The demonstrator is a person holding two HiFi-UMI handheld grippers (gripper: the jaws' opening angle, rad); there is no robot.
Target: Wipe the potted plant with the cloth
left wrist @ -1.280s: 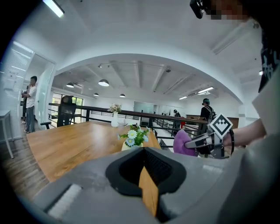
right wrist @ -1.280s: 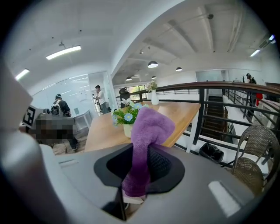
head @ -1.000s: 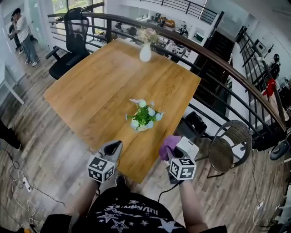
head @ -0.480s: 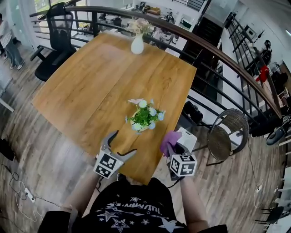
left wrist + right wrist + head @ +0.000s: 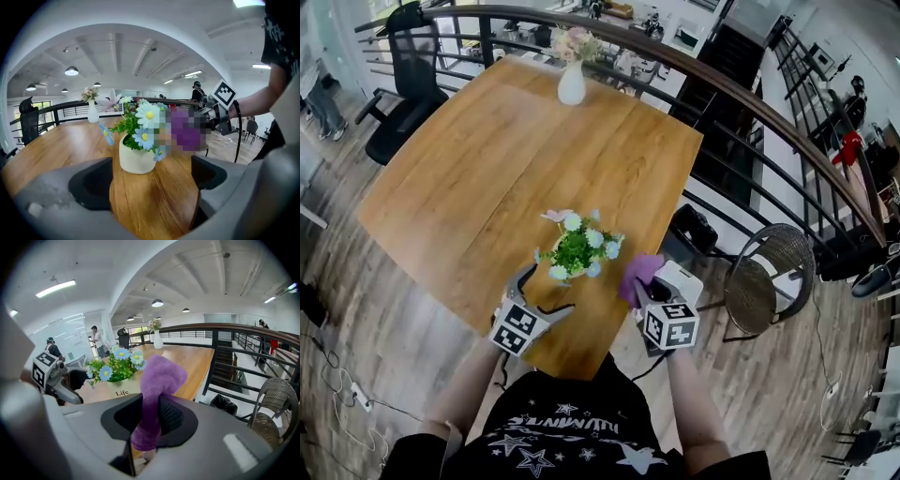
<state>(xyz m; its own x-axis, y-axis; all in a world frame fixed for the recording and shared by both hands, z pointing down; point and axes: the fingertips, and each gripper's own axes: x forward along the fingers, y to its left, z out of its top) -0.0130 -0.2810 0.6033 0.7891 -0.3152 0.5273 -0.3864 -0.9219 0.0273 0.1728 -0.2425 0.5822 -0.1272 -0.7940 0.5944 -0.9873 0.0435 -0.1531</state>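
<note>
Potted plant (image 5: 574, 255) stands near the table (image 5: 469, 169) corner.

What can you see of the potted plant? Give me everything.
The potted plant is a cream pot printed "Life", holding green leaves, white and pale-blue daisies with yellow centres, and one pink bloom. It stands upright near the wooden table's near edge. Nothing touches it. The left hand-held gripper, whose empty jaws have just been opening, sits short of it, and the purple cloth is apart.
</note>
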